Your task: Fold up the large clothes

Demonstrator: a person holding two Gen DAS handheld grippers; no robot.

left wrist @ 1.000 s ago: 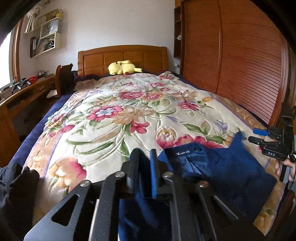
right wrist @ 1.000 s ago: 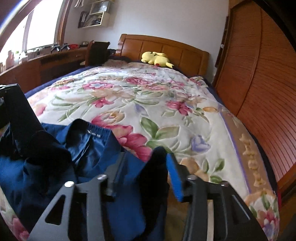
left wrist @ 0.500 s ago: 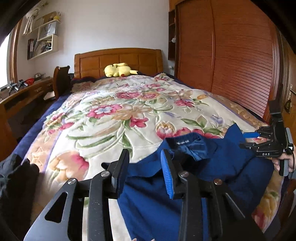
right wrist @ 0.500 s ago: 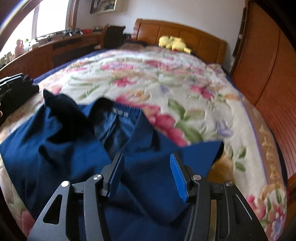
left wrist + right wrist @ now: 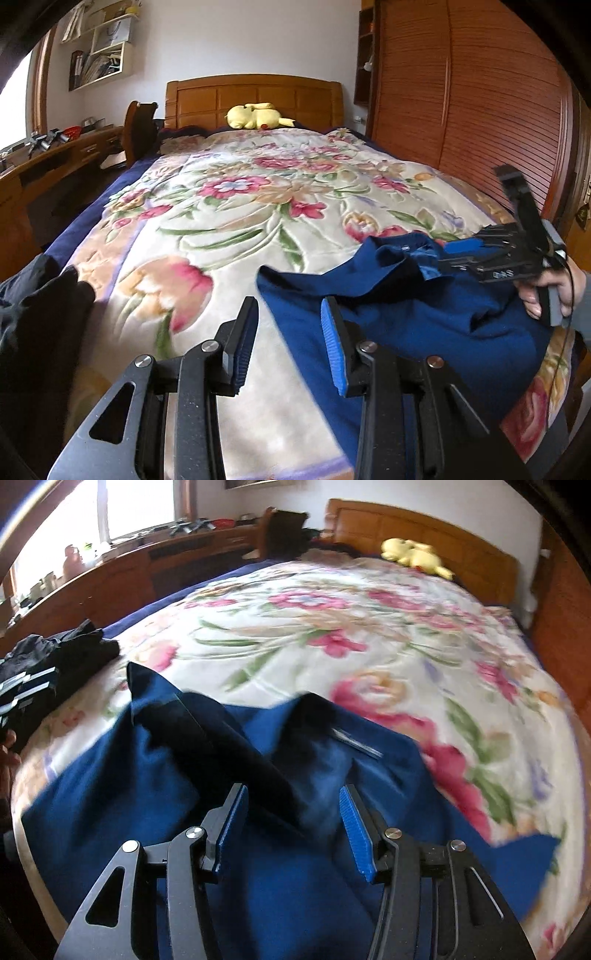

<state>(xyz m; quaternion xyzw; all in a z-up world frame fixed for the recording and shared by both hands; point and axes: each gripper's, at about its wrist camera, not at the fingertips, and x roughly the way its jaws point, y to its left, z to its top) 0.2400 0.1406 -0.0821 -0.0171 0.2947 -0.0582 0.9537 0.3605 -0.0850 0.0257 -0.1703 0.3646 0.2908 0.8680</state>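
Observation:
A navy garment (image 5: 424, 317) lies crumpled on the near right part of the floral bedspread (image 5: 240, 221), its waistband with a small label (image 5: 356, 742) turned toward the headboard. My left gripper (image 5: 289, 306) is open just past the garment's left edge, with only bedspread between its fingers. Held in a hand, my right gripper (image 5: 441, 258) hovers over the waistband. In the right wrist view the right gripper (image 5: 292, 790) is open above the navy garment (image 5: 147, 794), holding nothing, with a dark fold running up between its fingers.
A heap of black clothes (image 5: 40, 314) sits at the bed's near left corner. A yellow plush toy (image 5: 255, 116) rests by the wooden headboard. A desk (image 5: 55, 155) runs along the left wall and a slatted wardrobe (image 5: 461, 110) along the right.
My left gripper let go of the navy cloth, opened and slid left off it. The right gripper released its corner and swung in over the garment, which now lies on the bed.

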